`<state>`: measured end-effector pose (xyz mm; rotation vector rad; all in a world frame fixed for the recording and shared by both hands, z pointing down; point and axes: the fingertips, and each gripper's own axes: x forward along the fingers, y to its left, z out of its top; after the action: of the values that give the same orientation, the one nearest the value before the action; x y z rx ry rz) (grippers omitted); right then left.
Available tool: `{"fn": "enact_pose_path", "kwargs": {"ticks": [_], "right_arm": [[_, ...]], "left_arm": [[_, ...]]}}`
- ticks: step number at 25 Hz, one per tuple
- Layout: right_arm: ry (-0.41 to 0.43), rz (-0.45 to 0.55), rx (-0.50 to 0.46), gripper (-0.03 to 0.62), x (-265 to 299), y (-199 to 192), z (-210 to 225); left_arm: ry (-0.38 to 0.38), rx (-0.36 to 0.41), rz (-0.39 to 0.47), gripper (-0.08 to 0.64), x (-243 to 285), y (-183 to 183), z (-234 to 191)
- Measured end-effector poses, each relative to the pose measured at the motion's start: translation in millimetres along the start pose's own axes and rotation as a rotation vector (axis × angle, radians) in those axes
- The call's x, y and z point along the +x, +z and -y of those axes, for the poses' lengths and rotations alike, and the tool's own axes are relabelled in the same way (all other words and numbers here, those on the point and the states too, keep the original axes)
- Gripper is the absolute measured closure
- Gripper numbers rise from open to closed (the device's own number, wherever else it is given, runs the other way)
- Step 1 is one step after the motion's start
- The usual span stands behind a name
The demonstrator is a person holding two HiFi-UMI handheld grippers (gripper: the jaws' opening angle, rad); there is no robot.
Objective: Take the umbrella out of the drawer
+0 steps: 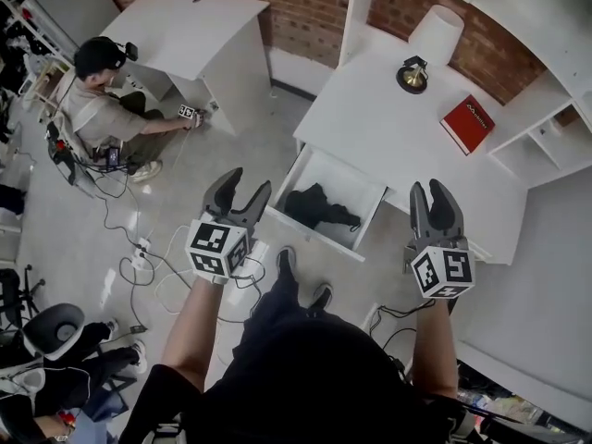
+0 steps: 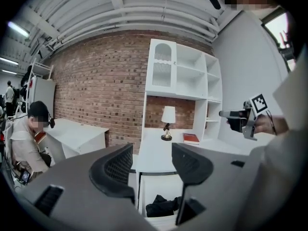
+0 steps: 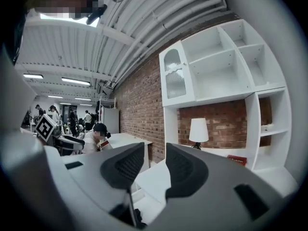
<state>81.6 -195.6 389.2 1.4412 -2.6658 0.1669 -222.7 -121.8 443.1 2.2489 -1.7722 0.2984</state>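
The drawer [image 1: 310,236] of the white desk [image 1: 379,128] stands pulled out, and a black folded umbrella [image 1: 316,206] lies inside it. The left gripper view looks down on the umbrella [image 2: 161,206] below the jaws. My left gripper [image 1: 250,181] hovers just left of the drawer's near corner, open and empty [image 2: 151,153]. To the right of the drawer, level with it, my right gripper [image 1: 430,186] is open with a narrower gap and nothing between its fingers [image 3: 155,150]. Neither gripper touches the umbrella.
On the desk stand a lamp [image 1: 430,44] and a red book [image 1: 467,123]. White shelves [image 1: 546,137] rise at the right. A person [image 1: 102,109] sits on the floor by a second white desk [image 1: 194,26]. Cables [image 1: 148,266] trail over the floor, with a chair [image 1: 51,326] at the lower left.
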Motion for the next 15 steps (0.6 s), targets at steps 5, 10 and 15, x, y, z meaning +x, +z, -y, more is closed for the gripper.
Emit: {"fn": "enact_pose_path", "kwargs": {"ticks": [5,10,15], "right_arm": [[-0.071,-0.017,-0.012,0.457,32.1,7.6,8.0],[-0.119,-0.046,-0.02,0.459,60.8,5.3,5.4],[-0.175,-0.069,-0.019,0.46,77.2,3.0,2.1]], "left_arm": [[-0.072,-0.022,-0.011,0.327,49.0,4.1,-25.9],[-0.144,-0.024,-0.041,0.328,87.8,0.4,-45.7],[-0.219,-0.031,-0.089,0.327,119.2,-14.7,-57.1]]}}
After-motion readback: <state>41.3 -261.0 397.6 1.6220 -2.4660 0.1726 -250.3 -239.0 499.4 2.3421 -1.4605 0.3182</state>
